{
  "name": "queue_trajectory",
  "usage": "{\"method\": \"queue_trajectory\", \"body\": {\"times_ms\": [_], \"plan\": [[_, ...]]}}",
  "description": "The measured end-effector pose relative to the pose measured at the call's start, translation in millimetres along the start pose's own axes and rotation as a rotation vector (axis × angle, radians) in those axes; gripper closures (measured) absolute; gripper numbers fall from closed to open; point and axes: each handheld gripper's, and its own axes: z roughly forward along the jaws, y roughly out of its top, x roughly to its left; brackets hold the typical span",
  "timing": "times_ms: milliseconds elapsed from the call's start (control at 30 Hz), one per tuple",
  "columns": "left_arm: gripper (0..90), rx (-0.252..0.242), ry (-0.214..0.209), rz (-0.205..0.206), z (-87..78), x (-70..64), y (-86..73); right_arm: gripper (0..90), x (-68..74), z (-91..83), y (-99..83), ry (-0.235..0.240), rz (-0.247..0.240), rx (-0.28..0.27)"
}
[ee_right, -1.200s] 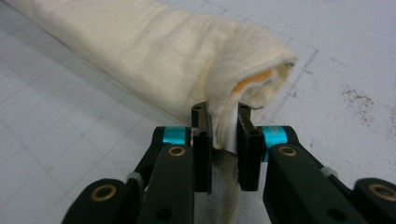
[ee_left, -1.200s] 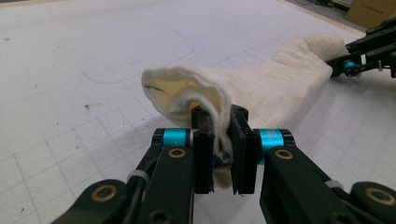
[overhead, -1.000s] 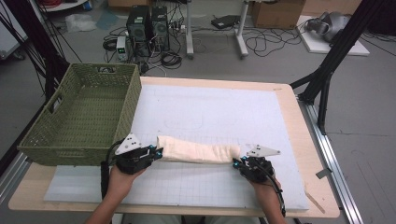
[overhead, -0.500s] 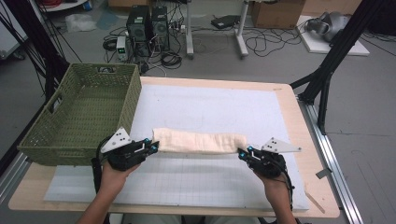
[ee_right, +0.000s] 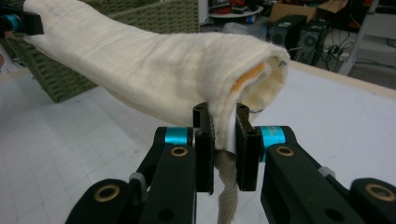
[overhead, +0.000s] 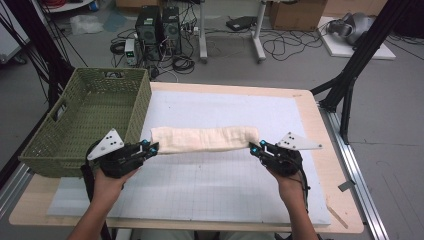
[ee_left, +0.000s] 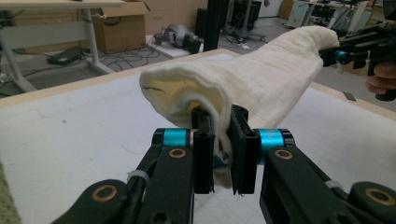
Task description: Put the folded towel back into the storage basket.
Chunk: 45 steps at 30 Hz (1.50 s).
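Note:
A cream folded towel (overhead: 205,139) hangs stretched between my two grippers above the white mat (overhead: 210,185). My left gripper (overhead: 154,148) is shut on the towel's left end; in the left gripper view (ee_left: 220,154) the towel (ee_left: 261,79) is pinched between the jaws and runs away toward the other gripper (ee_left: 355,49). My right gripper (overhead: 252,148) is shut on the right end; in the right gripper view (ee_right: 223,140) the towel (ee_right: 140,65) is clamped and a strip of it hangs below the jaws.
A green woven basket (overhead: 60,145) stands at the table's left, close beside my left hand; it also shows behind the towel as the basket (ee_right: 154,18). The wooden table edge (overhead: 320,130) runs along the right. Computers and cables lie on the floor beyond.
Both grippers have lifted the towel off the mat and carried it away from the person, the hands drawing slightly apart so the towel hangs taut.

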Motion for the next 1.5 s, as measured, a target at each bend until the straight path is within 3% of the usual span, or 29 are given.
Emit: {"method": "queue_trajectory", "body": {"times_ms": [300,533,933,1500], "plan": [[81.0,-0.031,0.05,0.003,-22.6,12.1,5.8,81.5,2.6,26.1,28.2,0.033,-0.035,-0.003],[81.1,-0.051,0.091,0.002,-42.8,21.6,9.8,81.5,6.7,56.6,52.7,0.055,-0.057,0.002],[81.1,-0.084,0.161,-0.004,-76.9,38.5,10.6,81.5,20.9,105.4,92.4,0.089,-0.121,0.02],[81.1,-0.098,0.243,0.002,-113.8,51.1,8.4,81.5,42.4,179.9,143.9,0.128,-0.16,0.052]]}}
